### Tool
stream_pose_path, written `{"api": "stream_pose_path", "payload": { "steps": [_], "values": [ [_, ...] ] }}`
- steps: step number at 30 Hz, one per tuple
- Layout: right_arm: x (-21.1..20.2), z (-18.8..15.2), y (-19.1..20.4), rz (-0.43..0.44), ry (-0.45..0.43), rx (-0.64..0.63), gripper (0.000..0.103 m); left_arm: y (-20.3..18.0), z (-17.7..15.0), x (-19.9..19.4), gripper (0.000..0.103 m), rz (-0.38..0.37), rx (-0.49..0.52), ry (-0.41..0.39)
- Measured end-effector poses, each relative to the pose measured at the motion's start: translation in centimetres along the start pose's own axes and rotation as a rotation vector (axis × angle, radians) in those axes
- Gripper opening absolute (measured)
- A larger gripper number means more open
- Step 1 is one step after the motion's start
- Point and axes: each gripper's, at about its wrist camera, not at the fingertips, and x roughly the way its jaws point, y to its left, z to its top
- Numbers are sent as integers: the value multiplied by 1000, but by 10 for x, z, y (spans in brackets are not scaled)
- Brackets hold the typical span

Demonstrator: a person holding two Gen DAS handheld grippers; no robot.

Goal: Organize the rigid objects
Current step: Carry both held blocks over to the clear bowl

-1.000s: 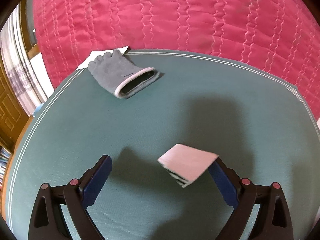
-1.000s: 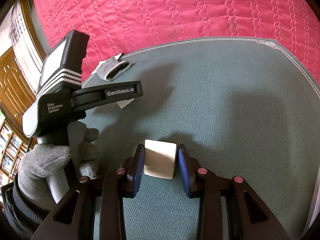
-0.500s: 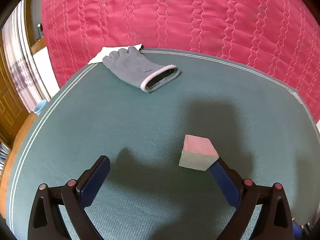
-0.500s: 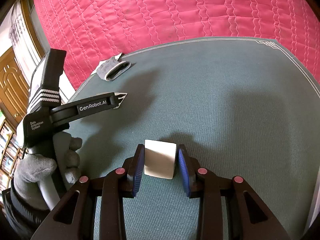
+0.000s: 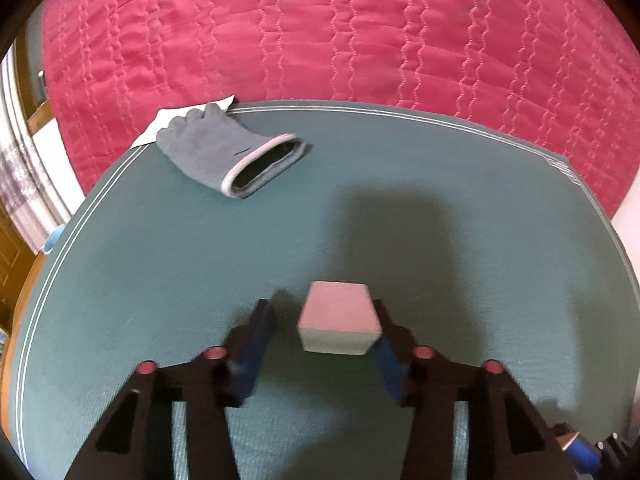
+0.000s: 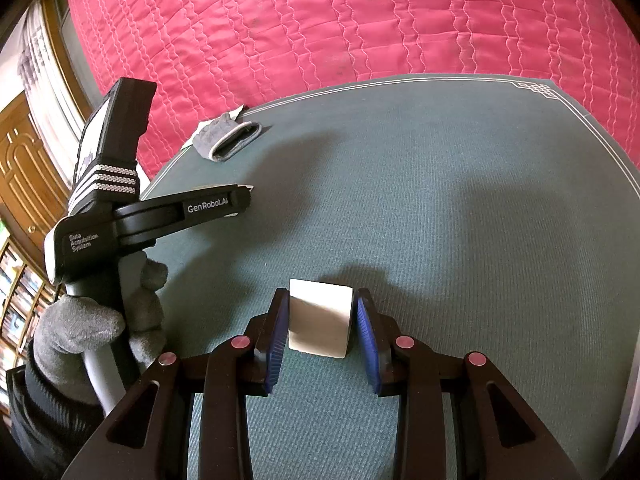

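Two rigid cubes at the start of sorting. The pale cube (image 5: 340, 320) sits flat on the green tabletop (image 5: 160, 260), between the jaws of the left gripper (image 5: 320, 308). These jaws have just been closing: we see the right-hand pad against the cube's side, while a strip of tabletop shows between the cube and the other pad, so we judge the grip not yet made. The second cube (image 6: 320, 322) stands near the front of the same tabletop, clamped squarely between the blue pads of the right gripper (image 6: 322, 300), whose jaws are closed on its two opposite faces. We take this flat-face hold to be chosen because parallel sides give the pads full contact and stop the block from twisting. Its underside appears to rest on the tabletop, though we cannot tell for certain. The left hand (image 6: 80, 320), in a grey knit glove, holds its tool off to the side, well apart from the right one, which leaves each cube free to be lifted. At the far left edge lies a spare grey glove (image 5: 224, 156) on a white sheet (image 5: 160, 124); beyond is a red quilt (image 5: 320, 32).
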Motion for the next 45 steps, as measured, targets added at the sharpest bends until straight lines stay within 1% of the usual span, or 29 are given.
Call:
{"api": "stream_pose_path", "payload": {
  "steps": [1,2,11,19,27,34,38,42,45],
  "values": [
    [0,0,0,0,0,0,34,-1,0,-1,33,-3,6,-3],
    [0,0,0,0,0,0,34,-2,-1,-1,31,-6,12,-6],
    [0,0,0,-4,1,-4,34,1,-6,-10,31,-32,-4,-21],
    [-1,-1,0,-6,1,-7,34,-5,-15,-32,31,-50,15,-56],
    [1,-2,1,-5,-1,-6,34,-4,-29,-50,31,-70,4,-67],
    [0,-3,-3,33,-7,20,34,1,-40,-65,31,-91,-13,-79],
    [-6,-6,0,34,-26,8,34,0,-43,-69,31,-106,-9,-79],
    [-17,-11,5,12,-52,-23,34,0,-44,-71,31,-114,-8,-80],
    [-23,-12,3,4,-53,-17,34,2,-44,-72,31,-117,-11,-81]
  ]
}}
